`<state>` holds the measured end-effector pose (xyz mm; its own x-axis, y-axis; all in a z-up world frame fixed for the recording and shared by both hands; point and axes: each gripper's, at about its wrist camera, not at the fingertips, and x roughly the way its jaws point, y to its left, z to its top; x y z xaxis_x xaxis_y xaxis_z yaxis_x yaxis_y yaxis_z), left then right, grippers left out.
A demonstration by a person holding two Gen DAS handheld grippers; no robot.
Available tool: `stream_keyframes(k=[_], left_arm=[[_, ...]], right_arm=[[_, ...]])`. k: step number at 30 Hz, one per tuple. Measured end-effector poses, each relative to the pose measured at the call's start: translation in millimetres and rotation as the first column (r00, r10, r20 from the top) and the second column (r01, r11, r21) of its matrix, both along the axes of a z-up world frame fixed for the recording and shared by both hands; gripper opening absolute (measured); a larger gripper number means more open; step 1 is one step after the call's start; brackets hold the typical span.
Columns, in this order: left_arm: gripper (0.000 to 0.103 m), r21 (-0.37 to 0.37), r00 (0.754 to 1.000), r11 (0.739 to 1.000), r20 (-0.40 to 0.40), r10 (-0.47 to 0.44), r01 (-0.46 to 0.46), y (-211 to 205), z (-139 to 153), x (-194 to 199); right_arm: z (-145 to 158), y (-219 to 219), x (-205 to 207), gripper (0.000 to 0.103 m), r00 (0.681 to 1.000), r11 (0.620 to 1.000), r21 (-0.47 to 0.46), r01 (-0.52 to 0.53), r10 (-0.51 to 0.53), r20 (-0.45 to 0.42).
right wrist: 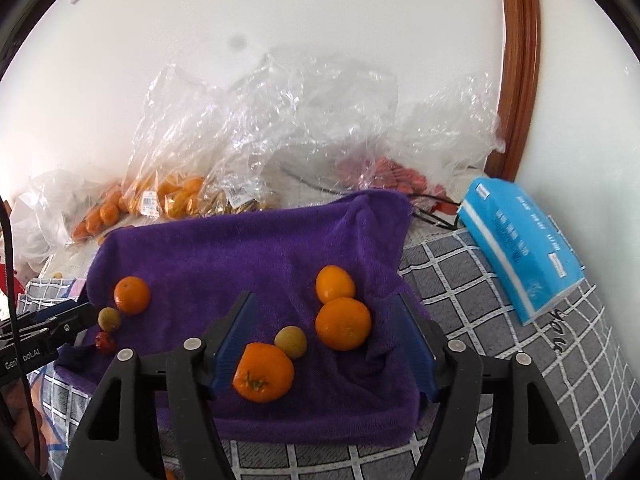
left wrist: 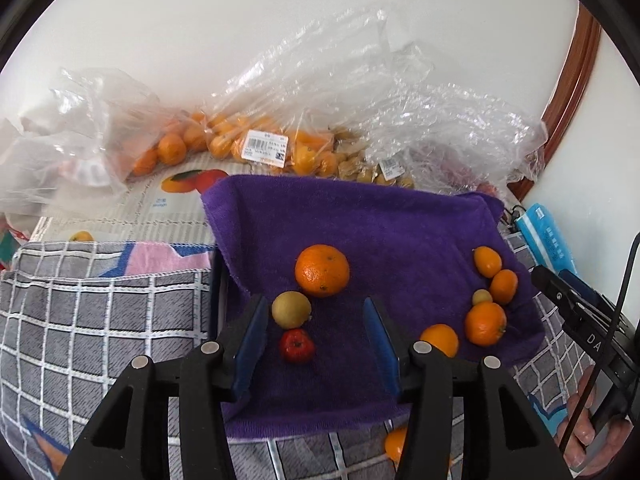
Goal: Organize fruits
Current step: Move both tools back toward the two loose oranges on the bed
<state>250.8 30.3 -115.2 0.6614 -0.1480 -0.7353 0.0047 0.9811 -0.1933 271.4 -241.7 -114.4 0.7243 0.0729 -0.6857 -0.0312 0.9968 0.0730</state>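
A blue tissue pack [right wrist: 524, 248] lies on the grey checked cloth [right wrist: 500, 292] near a brown wooden frame [right wrist: 518, 60].

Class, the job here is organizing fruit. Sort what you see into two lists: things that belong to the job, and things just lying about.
Belongs to the job:
large orange
yellow-green fruit
small red fruit
cluster of oranges
purple towel
left hand-held gripper, open
right hand-held gripper, open

Just lying about:
blue tissue pack
checked cloth
bagged fruit by the wall, possibly

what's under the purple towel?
The purple towel lies over a grey checked cloth that shows around its edges. Whatever props up its raised back edge is covered.
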Motion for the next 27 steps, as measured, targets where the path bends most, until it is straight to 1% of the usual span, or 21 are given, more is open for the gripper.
stream_keyframes(k=[3, 5, 7, 9, 12, 17, 20, 22, 25, 27], left_arm=[[0.05, -0.007, 0.999, 1.0, 0.024, 0.027, -0.027, 6, 11, -16], [0.05, -0.008, 0.999, 0.999, 0.031, 0.037, -0.036, 9, 17, -28], [0.05, -0.001, 0.998, 0.999, 0.046, 0.04, -0.04, 10, 23, -40], [0.05, 0.011, 0.998, 0.999, 0.059, 0.032, -0.033, 10, 28, -53], [0.05, 0.008, 0.998, 1.0, 0.055, 0.024, -0.025, 10, 32, -69], [0.05, 0.021, 0.998, 0.999, 0.064, 0.03, -0.031, 10, 39, -96], [0.05, 0.049, 0.996, 0.999, 0.089, 0.016, -0.02, 10, 43, -115], [0.05, 0.053, 0.995, 0.998, 0.097, 0.015, -0.02, 11, 45, -125], [0.05, 0.008, 0.996, 1.0, 0.089, 0.015, -0.016, 18, 42, -136], [0.05, -0.025, 0.996, 1.0, 0.09, 0.011, -0.009, 22, 39, -143]], right_arm=[[12, 1, -13, 0.073, 1.0, 1.0, -0.006, 0.004, -0.004, 0.01], [19, 3, -24, 0.075, 0.999, 0.999, -0.039, 0.022, -0.021, 0.027], [24, 4, -33, 0.075, 0.999, 0.998, -0.053, 0.03, -0.029, 0.02], [27, 3, -44, 0.075, 0.999, 0.998, -0.054, 0.033, -0.032, 0.015], [31, 2, -61, 0.075, 1.0, 0.998, -0.049, 0.027, -0.026, 0.017], [35, -8, -90, 0.075, 0.998, 0.999, 0.006, 0.039, -0.039, 0.039], [37, -13, -103, 0.075, 0.996, 0.998, -0.014, 0.068, -0.067, 0.05], [38, -15, -112, 0.075, 0.996, 0.997, -0.025, 0.076, -0.074, 0.056], [38, -18, -125, 0.075, 0.996, 0.997, -0.023, 0.069, -0.068, 0.062], [38, -20, -134, 0.075, 0.994, 0.996, -0.019, 0.083, -0.082, 0.072]])
